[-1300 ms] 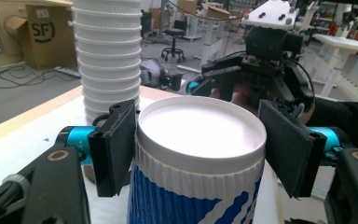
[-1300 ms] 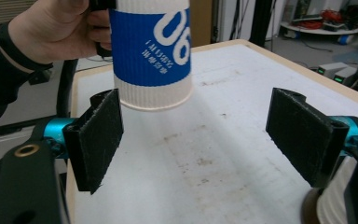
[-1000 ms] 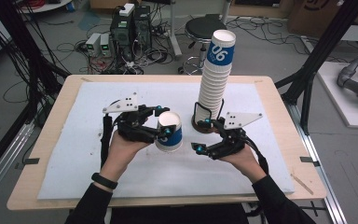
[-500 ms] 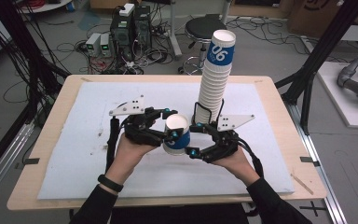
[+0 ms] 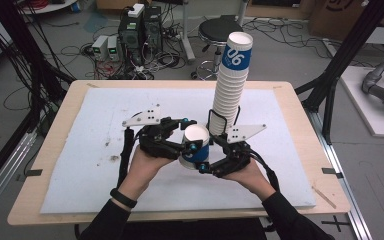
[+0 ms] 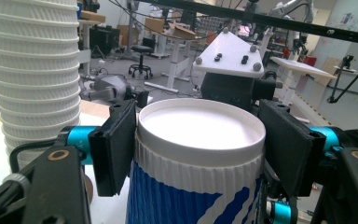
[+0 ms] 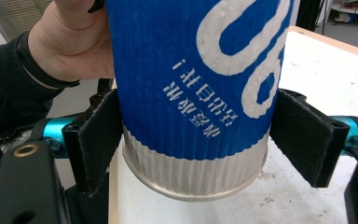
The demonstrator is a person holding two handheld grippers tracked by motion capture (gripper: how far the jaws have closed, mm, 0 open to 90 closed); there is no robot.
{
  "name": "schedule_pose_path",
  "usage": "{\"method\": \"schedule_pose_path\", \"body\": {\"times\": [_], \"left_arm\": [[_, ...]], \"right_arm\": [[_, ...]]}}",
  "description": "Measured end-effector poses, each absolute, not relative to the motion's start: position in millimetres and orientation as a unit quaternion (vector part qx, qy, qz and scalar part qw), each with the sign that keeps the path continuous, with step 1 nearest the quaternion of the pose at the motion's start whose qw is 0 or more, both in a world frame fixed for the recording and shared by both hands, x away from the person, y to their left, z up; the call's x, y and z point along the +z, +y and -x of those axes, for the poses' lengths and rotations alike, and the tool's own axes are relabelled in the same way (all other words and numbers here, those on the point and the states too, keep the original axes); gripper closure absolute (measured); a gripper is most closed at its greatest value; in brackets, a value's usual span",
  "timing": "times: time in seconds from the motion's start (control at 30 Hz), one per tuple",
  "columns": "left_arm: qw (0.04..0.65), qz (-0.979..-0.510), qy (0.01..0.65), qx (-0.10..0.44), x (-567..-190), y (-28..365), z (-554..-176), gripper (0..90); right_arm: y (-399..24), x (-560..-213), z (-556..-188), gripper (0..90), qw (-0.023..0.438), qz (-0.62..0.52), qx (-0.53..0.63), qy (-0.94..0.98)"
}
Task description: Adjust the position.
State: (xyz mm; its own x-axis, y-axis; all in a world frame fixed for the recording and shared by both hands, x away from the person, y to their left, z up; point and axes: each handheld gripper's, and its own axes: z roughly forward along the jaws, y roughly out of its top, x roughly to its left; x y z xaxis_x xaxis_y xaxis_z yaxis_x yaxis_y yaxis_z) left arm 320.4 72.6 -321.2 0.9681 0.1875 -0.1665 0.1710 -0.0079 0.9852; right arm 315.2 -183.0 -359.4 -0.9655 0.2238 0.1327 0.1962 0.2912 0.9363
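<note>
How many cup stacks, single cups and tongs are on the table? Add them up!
Cup stack: 1
Single cup: 1
Tongs, left tongs and right tongs: 2
Total: 4

Both forearms enter from the bottom of the high view in dark sleeves and converge toward the frame's centre. The left hand (image 5: 147,162), a dark band at its wrist, carries the left gripper (image 5: 192,146), whose jaws press both sides of a cup's (image 5: 196,146) upper part. The right hand (image 5: 247,172) angles the right gripper (image 5: 206,165) up-left, jaws flanking the cup's base, slightly parted.
</note>
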Motion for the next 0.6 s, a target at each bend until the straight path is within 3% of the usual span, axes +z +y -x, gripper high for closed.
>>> {"method": "schedule_pose_path", "body": {"times": [0.33,0.6], "left_arm": [[0.692,-0.711,0.127,0.003,-324.0,69.9,-321.1,30.4],[0.69,-0.712,0.129,-0.002,-324.1,73.1,-322.5,30.1]], "right_arm": [[-179.0,-361.5,-314.4,18.5,0.014,-0.128,0.569,0.812],[-182.2,-359.9,-315.9,24.3,0.024,-0.114,0.563,0.818]]}}
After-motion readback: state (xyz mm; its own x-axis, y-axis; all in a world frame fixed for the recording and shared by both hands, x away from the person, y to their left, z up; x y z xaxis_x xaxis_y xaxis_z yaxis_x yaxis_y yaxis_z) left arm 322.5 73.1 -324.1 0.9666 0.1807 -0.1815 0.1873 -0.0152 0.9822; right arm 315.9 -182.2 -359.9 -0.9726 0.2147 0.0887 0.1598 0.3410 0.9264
